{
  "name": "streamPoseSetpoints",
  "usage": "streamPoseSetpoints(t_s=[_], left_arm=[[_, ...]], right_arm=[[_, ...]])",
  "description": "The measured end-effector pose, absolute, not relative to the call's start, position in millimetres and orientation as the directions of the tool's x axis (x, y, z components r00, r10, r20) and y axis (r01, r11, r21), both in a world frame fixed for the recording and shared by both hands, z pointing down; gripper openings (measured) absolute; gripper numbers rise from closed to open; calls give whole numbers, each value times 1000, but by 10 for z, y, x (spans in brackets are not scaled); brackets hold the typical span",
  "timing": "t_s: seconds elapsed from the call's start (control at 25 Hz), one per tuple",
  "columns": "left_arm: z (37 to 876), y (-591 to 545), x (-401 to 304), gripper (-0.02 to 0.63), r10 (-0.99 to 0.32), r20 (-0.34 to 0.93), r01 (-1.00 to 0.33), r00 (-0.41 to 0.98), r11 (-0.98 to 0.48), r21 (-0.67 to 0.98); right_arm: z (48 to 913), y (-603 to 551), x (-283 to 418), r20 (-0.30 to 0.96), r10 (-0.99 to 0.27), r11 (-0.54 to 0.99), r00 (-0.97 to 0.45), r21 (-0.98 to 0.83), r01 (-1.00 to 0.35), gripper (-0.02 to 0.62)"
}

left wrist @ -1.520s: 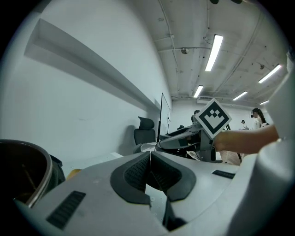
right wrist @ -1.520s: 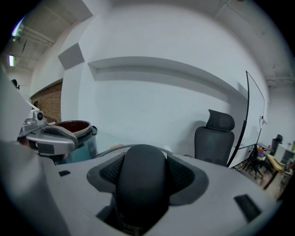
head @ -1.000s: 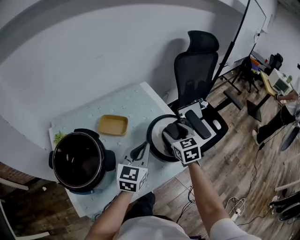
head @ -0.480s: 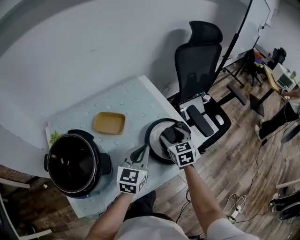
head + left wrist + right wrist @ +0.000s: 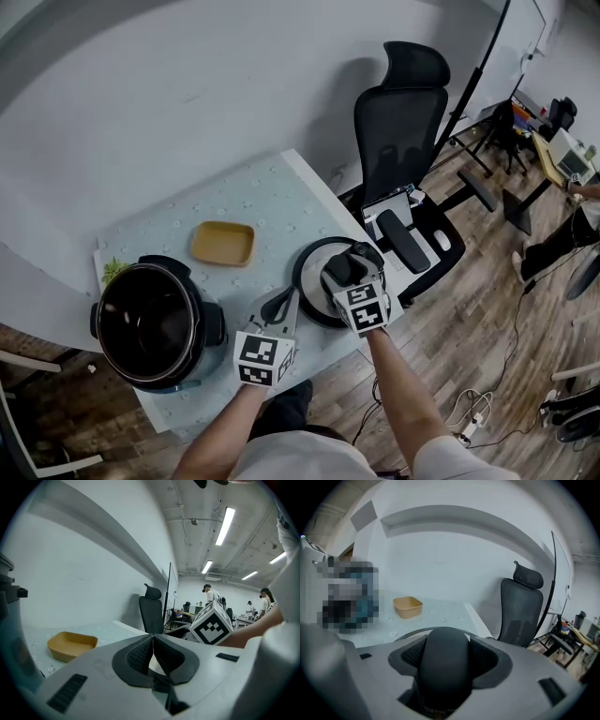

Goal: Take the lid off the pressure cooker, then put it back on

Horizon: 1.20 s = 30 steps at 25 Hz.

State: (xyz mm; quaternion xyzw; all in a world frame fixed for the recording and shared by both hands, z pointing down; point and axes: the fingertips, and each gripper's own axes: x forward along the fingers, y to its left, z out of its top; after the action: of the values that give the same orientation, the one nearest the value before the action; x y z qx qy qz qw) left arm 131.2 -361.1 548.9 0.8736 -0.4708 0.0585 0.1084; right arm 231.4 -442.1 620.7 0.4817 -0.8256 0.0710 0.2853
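Note:
The black pressure cooker [image 5: 200, 319] stands open and lidless at the table's left front. Its round lid [image 5: 311, 265] lies flat near the table's right edge. My right gripper [image 5: 342, 267] is over it, shut on the lid's black handle [image 5: 443, 663], which fills the gap between the pads in the right gripper view. The lid's rim [image 5: 408, 632] curves just beyond. My left gripper [image 5: 278, 305] hovers left of the lid, between lid and cooker. Its jaws meet at the tips with nothing in them, and the left gripper [image 5: 152, 651] points toward the lid.
A shallow yellow tray [image 5: 223, 244] sits on the pale table [image 5: 253, 202] behind the cooker and lid. Something green [image 5: 114, 272] lies at the table's left edge. A black office chair [image 5: 398, 122] stands just past the table's right side.
The head view has shifted a little. The right gripper stays on the lid's handle and the lid is in much the same place. The left gripper has not moved.

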Motion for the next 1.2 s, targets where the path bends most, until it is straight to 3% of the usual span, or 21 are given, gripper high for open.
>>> streamPoseSetpoints(t_s=[0.2, 0.28, 0.6, 1.0, 1.08, 1.2], left_arm=[[5414, -3584, 1303, 14, -813, 197, -836, 548, -532, 130], [5363, -3571, 1302, 14, -814, 192, -836, 548, -533, 127], [5022, -3503, 1287, 14, -821, 146, -834, 552, -539, 117], [4453, -3466, 1254, 14, -842, 67, -844, 535, -529, 85], [4321, -3450, 1238, 14, -846, 54, -846, 531, -527, 78], [4184, -3435, 1217, 14, -848, 42, -848, 528, -525, 72]], right_arm=[[6221, -4424, 2322, 546, -758, 517, -357, 169, -839, 289], [6197, -4414, 2333, 548, -755, 519, -359, 165, -839, 352], [5623, -4260, 2271, 433, -808, 502, -400, 150, -852, 348], [4622, -3929, 2331, 218, -883, 446, -416, 109, -888, 294], [4433, -3841, 2386, 172, -896, 430, -410, 96, -898, 263], [4235, -3735, 2469, 126, -911, 405, -393, 95, -909, 159]])
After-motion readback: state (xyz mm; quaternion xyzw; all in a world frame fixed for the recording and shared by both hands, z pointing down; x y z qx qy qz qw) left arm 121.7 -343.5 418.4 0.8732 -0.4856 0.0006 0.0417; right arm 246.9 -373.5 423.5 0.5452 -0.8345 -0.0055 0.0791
